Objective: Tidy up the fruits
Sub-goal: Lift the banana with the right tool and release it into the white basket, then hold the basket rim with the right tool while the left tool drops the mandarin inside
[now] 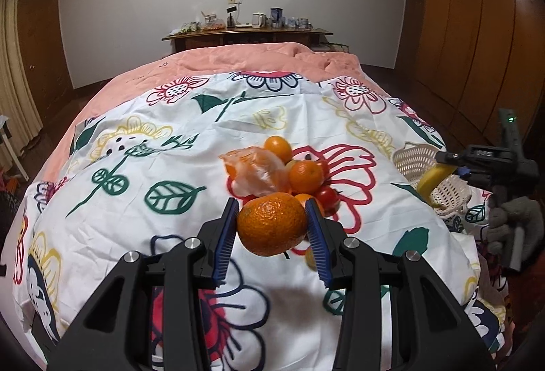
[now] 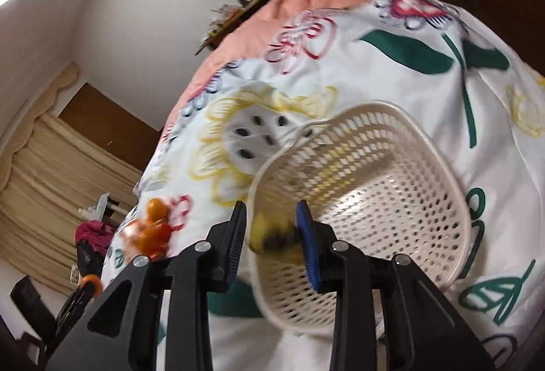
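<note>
White plastic basket (image 2: 361, 200) sits on the floral quilt (image 1: 170, 119) at the right and looks empty, so the sorting has barely begun. The right gripper (image 2: 272, 234), jaws narrow, holds a banana (image 1: 434, 178) over the basket's near rim, not yet dropped in. The left gripper (image 1: 272, 228) clamps an orange (image 1: 270, 223) above the quilt, near the pile (image 1: 299, 170) of oranges and tomatoes at the centre. That pile is left to move. No writing is legible.

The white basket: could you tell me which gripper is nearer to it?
Right. The right gripper holds a banana at the white basket rim; the left gripper, clamping an orange, sits beside the fruit pile, well apart from it.
</note>
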